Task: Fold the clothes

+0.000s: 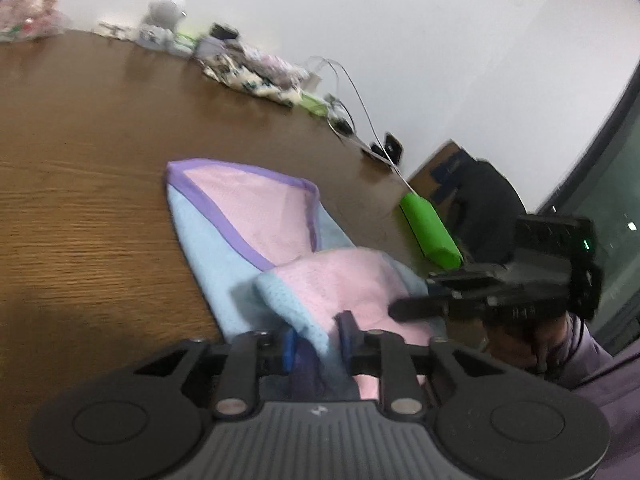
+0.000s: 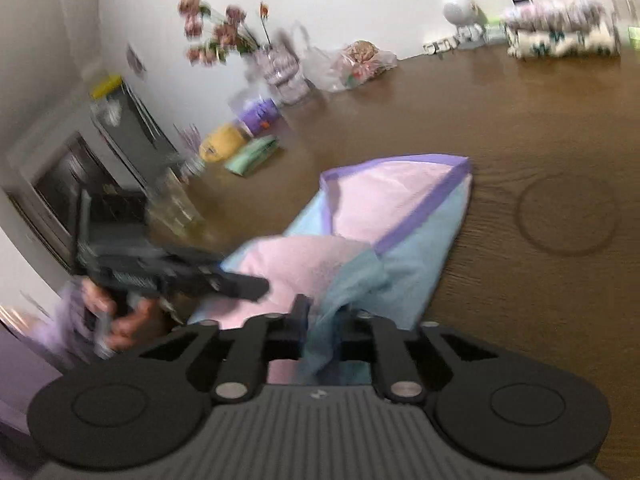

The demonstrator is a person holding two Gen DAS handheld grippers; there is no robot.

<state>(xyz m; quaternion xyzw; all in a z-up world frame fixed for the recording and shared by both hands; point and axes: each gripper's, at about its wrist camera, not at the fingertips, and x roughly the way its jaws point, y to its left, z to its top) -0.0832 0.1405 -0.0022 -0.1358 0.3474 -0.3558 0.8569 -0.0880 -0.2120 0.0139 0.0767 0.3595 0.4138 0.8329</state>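
Garment: one pink, light-blue and purple-edged piece (image 1: 256, 216) lies on the brown table (image 1: 88, 184); its far end is flat, its near end is lifted and already doubled over.
Left gripper (image 1: 318, 340): jaws closed on the near edge of the cloth.
Right gripper (image 2: 324, 320): jaws closed on a blue fold of the same garment.
Step, as I judge: a fold is being carried; keep both held corners level and equally tense, and lay edge on edge.
Count: one garment in work, two grippers, one stack of folded clothes (image 2: 560, 38) by the wall, one green roll (image 1: 430, 230).
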